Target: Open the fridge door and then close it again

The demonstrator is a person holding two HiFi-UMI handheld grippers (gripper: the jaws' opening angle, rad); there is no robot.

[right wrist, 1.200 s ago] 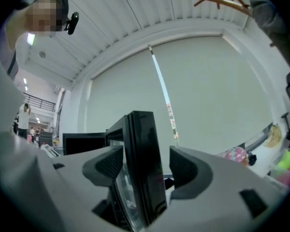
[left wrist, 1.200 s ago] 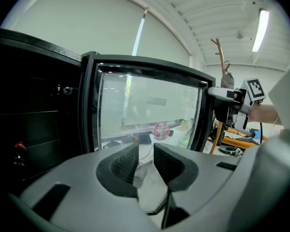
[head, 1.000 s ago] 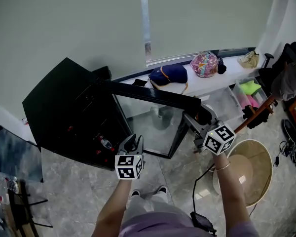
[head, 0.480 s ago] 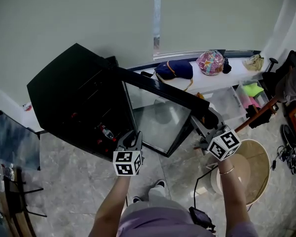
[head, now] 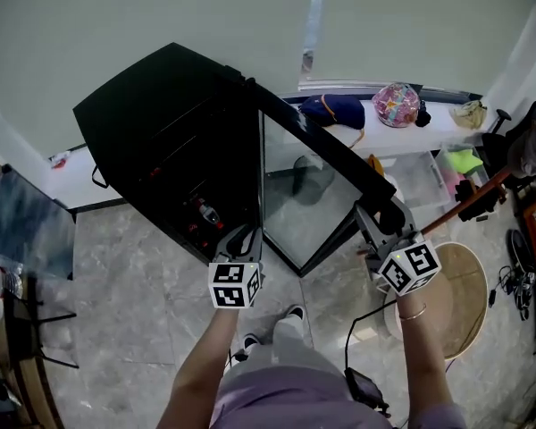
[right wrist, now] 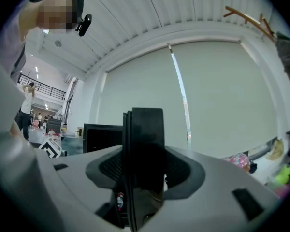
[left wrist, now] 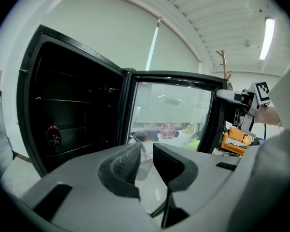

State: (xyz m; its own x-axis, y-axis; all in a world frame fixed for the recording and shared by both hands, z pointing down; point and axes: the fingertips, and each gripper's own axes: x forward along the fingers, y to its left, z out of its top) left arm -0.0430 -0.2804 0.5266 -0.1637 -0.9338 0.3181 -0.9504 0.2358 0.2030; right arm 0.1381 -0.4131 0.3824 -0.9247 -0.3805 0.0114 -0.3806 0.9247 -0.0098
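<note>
Swung-out glass door [head: 308, 190] walls off the right; fridge [head: 161, 123] interior lies open (left tool [head: 239, 239] faces it).

You have one black fridge [head: 152, 114] with one glass door [head: 326, 141]. You hold two claws: the left claw [head: 241, 236] and the right claw [head: 386, 220], whose jaws have just been closing with the door's edge between them. Three bags sit on the window ledge [head: 433, 128]: one navy bag [head: 335, 110], one pink bag [head: 398, 104], one beige bag [head: 471, 112].

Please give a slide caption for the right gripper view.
The right gripper, jaws just closing, clamps the edge of the fridge door; blind behind.
</note>
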